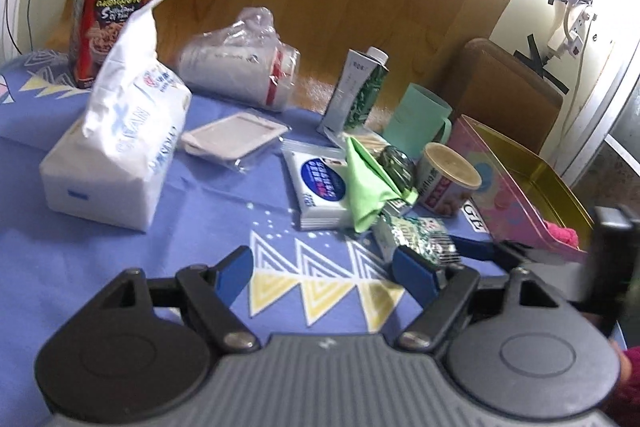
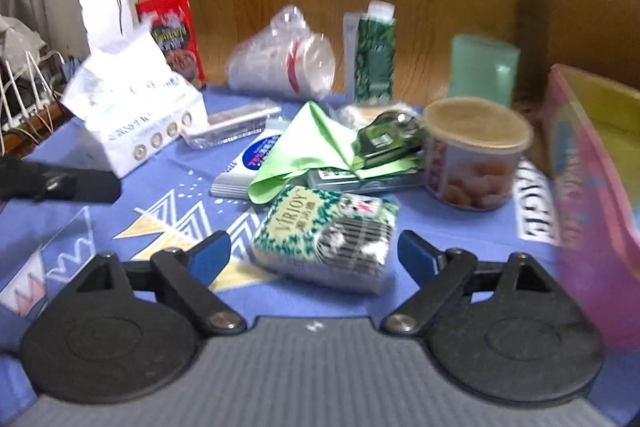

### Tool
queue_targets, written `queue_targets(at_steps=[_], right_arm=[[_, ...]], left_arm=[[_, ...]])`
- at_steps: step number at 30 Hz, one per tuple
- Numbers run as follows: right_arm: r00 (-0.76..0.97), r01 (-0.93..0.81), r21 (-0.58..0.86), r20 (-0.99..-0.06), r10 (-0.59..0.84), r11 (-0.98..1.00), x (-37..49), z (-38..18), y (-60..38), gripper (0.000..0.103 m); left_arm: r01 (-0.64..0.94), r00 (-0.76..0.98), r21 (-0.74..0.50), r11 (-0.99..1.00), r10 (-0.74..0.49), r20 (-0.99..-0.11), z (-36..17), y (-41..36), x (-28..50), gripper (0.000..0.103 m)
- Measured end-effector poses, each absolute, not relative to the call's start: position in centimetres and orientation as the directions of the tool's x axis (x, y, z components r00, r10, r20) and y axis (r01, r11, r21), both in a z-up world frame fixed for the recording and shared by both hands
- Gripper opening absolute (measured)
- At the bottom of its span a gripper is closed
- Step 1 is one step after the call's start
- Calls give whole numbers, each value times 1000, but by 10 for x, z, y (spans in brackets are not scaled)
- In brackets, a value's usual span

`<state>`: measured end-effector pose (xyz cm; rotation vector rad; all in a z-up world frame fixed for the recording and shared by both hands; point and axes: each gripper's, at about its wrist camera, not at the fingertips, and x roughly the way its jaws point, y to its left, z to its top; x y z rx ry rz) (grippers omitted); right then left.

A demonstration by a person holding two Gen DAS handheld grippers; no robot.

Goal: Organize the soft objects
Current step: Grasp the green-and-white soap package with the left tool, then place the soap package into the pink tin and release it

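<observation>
A green-and-white tissue pack (image 2: 326,237) lies on the blue tablecloth (image 2: 140,187) between the open fingers of my right gripper (image 2: 314,253); it also shows in the left wrist view (image 1: 416,237). A light green cloth (image 2: 308,147) is draped over a wet-wipes pack (image 1: 320,187). A large white tissue bag (image 1: 120,135) stands at the left. My left gripper (image 1: 324,267) is open and empty over bare cloth. An open pink tin (image 1: 532,187) with a gold inside stands at the right, something pink in it.
A red snack box (image 1: 114,7), bagged paper cups (image 1: 244,63), a green carton (image 1: 360,91), a teal mug (image 1: 422,115), a snack can (image 2: 472,155), a flat plastic box (image 1: 236,137) and a green tape dispenser (image 2: 390,141) crowd the table. A wooden headboard stands behind.
</observation>
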<state>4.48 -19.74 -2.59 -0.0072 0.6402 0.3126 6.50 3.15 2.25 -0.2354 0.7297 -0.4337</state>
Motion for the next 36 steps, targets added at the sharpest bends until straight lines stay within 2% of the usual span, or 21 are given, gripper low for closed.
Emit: queue_targets(at_steps=[1,2,6,11,15,17,20,28,30,33,34,35,36], right_arm=[[755,-281,76,-598,269,957,47,-30,-196,83],[770,-280,58,-582,260,958,43,-30,-196,80],[762,-312,103,-567,314,944,12,-27,-206,78],[769,-355,59,-549,327,933,-52,-29,-223,79],[824,-297,-19,-511,246,955,-89,-29,-243,80],[834,-242,6,-509,212,970,-94,-30,-257,83],[833,-213,79,-505,224,974,-99,-32,-274,94],[818,-268,90,-506,275,959,-109,-33,-283,92],[808,-273,95,-517,282,957,-106,-34,-284,91],[811,-278,104,-507,291,955,-106,-35,-285,78],[815,-276,99,-504,287,956,-107,-35,-285,63],[819,-272,90,-501,279,958,-107,-35,-285,44],[821,-270,92,-498,279,959,-108,-34,-287,41]], left_arm=[[301,659,-350,887,-459,-596,23,29,65,79],[303,658,-345,888,-457,-599,24,28,64,79],[334,645,-325,885,-466,-605,27,16,59,79],[404,597,-315,859,-509,-620,26,-13,56,82],[466,555,-299,833,-538,-635,25,-44,52,82],[497,526,-301,814,-559,-641,26,-61,49,82],[533,479,-312,787,-584,-655,23,-81,44,82],[598,380,-311,738,-603,-701,13,-112,28,82],[598,363,-313,738,-597,-715,9,-118,28,73],[603,321,-326,728,-596,-736,1,-130,29,61],[610,326,-318,725,-596,-734,1,-132,28,56],[625,318,-313,715,-599,-734,2,-137,26,52],[630,319,-307,713,-599,-735,4,-140,25,52]])
